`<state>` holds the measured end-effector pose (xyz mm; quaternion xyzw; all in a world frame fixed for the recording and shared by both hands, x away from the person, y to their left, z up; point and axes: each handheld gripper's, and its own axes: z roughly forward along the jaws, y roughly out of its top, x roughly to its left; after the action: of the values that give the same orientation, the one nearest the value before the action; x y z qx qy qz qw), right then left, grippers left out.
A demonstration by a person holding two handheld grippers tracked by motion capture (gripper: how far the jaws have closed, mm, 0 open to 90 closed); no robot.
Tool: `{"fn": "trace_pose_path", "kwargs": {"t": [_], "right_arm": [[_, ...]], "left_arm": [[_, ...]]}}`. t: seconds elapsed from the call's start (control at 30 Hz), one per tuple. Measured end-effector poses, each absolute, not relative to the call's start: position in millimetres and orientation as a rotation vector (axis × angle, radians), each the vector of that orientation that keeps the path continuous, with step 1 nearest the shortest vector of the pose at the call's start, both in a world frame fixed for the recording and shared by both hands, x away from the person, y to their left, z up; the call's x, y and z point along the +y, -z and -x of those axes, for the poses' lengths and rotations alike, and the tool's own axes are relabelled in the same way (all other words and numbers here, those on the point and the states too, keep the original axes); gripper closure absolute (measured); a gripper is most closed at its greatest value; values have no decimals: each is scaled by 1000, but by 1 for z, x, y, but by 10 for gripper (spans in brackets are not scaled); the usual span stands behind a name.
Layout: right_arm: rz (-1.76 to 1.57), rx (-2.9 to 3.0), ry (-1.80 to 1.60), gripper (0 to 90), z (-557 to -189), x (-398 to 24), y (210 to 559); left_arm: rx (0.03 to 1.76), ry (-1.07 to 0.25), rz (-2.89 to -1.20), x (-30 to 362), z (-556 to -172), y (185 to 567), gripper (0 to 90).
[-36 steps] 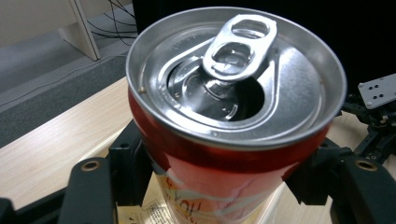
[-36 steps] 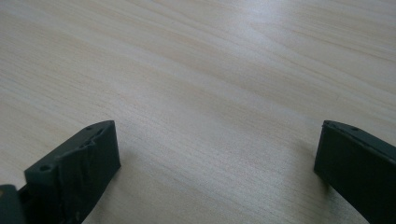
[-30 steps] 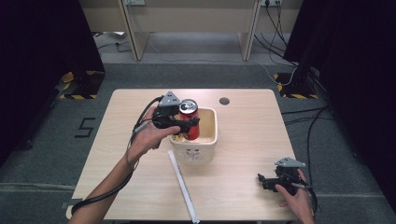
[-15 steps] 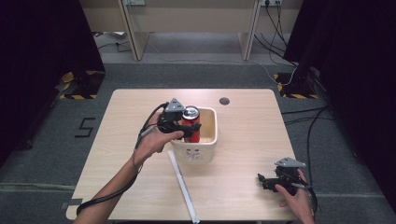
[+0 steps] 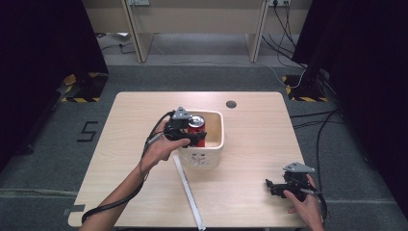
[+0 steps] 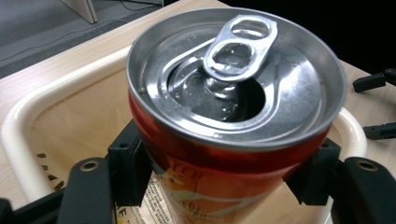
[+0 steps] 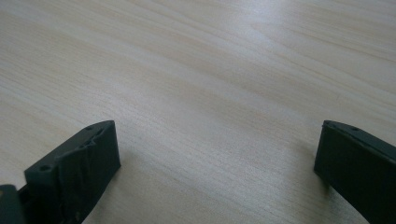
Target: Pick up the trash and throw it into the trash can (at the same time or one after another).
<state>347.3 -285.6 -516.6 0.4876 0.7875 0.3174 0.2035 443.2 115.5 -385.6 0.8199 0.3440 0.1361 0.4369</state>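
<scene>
High view: left gripper (image 5: 193, 136) clamps a can (image 5: 196, 126) inside the tub (image 5: 217, 143); right gripper (image 5: 273, 186), jaws apart, rests on the counter (image 5: 260, 139).

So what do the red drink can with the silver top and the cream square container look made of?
Red drink can: thin metal, likely aluminium, with a shiny brushed lid and pull tab. Cream square container: probably plastic, going by its smooth, glossy, rounded rim.

Left gripper (image 5: 192, 136) grips a red can (image 5: 196, 126), upright, inside the cream tub (image 5: 219, 144) at mid surface (image 5: 250, 144). White strip (image 5: 189, 192) lies on the surface just in front of the tub. Right gripper (image 5: 276, 185) rests near the front right corner, well apart.
</scene>
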Motion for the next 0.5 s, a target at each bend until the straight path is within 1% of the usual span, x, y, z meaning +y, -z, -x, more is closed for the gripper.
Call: {"fn": "trace_pose_path", "kwargs": {"t": [0.07, 0.1, 0.17, 0.2, 0.3, 0.5], "right_arm": [[-1360, 2197, -886, 2, -347, -286, 517], [-1360, 2197, -886, 1, -347, -286, 517], [-1360, 2197, -887, 1, -347, -286, 517], [-1360, 2197, -887, 1, -347, -286, 517], [-1360, 2198, -887, 2, -347, -286, 517], [-1361, 2197, -888, 1, -347, -286, 517]], "left_arm": [[864, -329, -2040, 115, -444, 388, 313], [873, -322, -2039, 115, -444, 389, 239], [875, -330, -2036, 116, -444, 389, 210], [875, -329, -2031, 117, -443, 388, 210], [881, -330, -2016, 121, -441, 384, 152], [881, -334, -1972, 136, -429, 368, 151]]}}
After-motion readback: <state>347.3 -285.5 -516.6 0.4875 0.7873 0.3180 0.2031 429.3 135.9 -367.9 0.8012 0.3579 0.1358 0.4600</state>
